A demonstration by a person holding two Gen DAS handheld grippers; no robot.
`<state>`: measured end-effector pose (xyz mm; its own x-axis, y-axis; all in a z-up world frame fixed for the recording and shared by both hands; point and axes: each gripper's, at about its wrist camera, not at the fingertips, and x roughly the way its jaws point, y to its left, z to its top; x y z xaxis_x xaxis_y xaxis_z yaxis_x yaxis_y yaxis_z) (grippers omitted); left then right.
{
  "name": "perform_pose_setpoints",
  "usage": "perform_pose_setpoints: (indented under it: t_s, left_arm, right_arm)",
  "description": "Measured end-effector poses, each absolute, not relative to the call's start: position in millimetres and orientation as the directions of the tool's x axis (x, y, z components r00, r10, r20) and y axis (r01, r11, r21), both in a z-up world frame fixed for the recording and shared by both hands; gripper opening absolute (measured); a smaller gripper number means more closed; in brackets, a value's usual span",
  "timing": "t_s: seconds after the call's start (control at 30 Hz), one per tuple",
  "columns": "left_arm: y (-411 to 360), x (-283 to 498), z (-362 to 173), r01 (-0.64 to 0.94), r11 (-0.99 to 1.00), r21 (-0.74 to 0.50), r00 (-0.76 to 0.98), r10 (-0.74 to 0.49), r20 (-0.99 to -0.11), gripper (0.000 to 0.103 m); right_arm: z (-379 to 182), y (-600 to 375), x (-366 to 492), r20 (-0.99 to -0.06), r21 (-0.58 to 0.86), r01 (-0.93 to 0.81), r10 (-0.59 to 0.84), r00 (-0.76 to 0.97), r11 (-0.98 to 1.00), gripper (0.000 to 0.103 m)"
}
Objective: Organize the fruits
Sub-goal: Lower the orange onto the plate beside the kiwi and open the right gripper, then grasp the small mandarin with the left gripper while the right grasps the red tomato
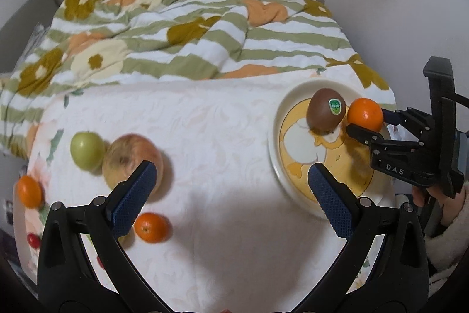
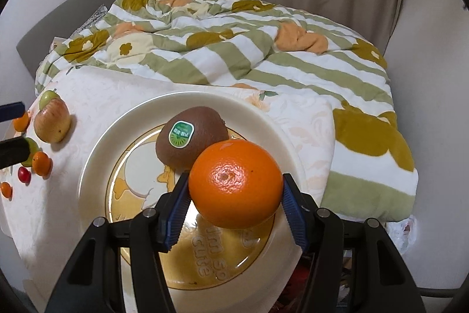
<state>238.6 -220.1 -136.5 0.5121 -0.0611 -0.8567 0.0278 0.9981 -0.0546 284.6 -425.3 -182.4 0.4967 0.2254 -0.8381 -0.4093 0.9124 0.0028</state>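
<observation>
Bedside, over a white cloth, our right gripper (image 2: 234, 206) has its jaws clamped on an orange (image 2: 236, 184) above the plate (image 2: 96, 154) beside the kiwi (image 2: 190, 135); we should lower gently before releasing, left gripper (image 1: 231, 192) jaws apart, empty.

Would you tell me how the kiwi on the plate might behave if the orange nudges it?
The kiwi is egg-shaped and rests on the smooth, glossy plate, so it would probably roll or slide. Its fuzzy skin may add some grip. The orange in the right gripper is very close to it.
</observation>
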Motion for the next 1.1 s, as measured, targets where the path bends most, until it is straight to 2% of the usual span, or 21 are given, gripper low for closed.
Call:
perform_pose_setpoints:
  t_s: [0.13, 0.17, 0.2, 0.27, 0.37, 0.77, 1.1]
  left_arm:
    - [-217.1, 231.7, -142.0, 0.006, 0.998, -0.068, 0.507, -0.062, -0.86, 0.103]
    - [-217.5, 231.1, -142.7, 0.003, 0.997, -0.072, 0.507, -0.063, -0.86, 0.103]
    - [-217.0, 229.8, -143.3, 0.001, 0.997, -0.074, 0.507, -0.064, -0.859, 0.103]
    - [-218.4, 227.0, -143.6, -0.002, 0.997, -0.074, 0.506, -0.063, -0.86, 0.103]
    - [-219.9, 224.0, -143.1, -0.004, 0.997, -0.074, 0.509, -0.062, -0.859, 0.103]
    - [-216.2, 198.7, -109.8, -0.047, 0.998, -0.048, 0.542, -0.015, -0.84, 0.103]
    - [-181.1, 155.1, -74.9, -0.071, 0.996, -0.045, 0.58, 0.005, -0.814, 0.103]
  right_arm:
    - [-184.8, -421.7, 284.2, -0.84, -0.006, -0.412, 0.219, 0.496, 0.911, 0.056]
    - [-183.5, -421.9, 283.3, -0.834, -0.01, -0.409, 0.218, 0.507, 0.912, 0.061]
    - [-180.7, -422.1, 282.4, -0.824, -0.017, -0.407, 0.218, 0.522, 0.913, 0.074]
    - [-175.5, -422.0, 280.9, -0.808, -0.023, -0.408, 0.223, 0.545, 0.913, 0.091]
    - [-169.5, -422.8, 279.9, -0.798, -0.012, -0.406, 0.236, 0.555, 0.914, 0.102]
    - [-139.7, -432.9, 267.6, -0.774, 0.009, -0.42, 0.272, 0.572, 0.908, 0.102]
    - [-85.4, -412.8, 237.3, -0.751, -0.011, -0.422, 0.271, 0.603, 0.907, 0.102]
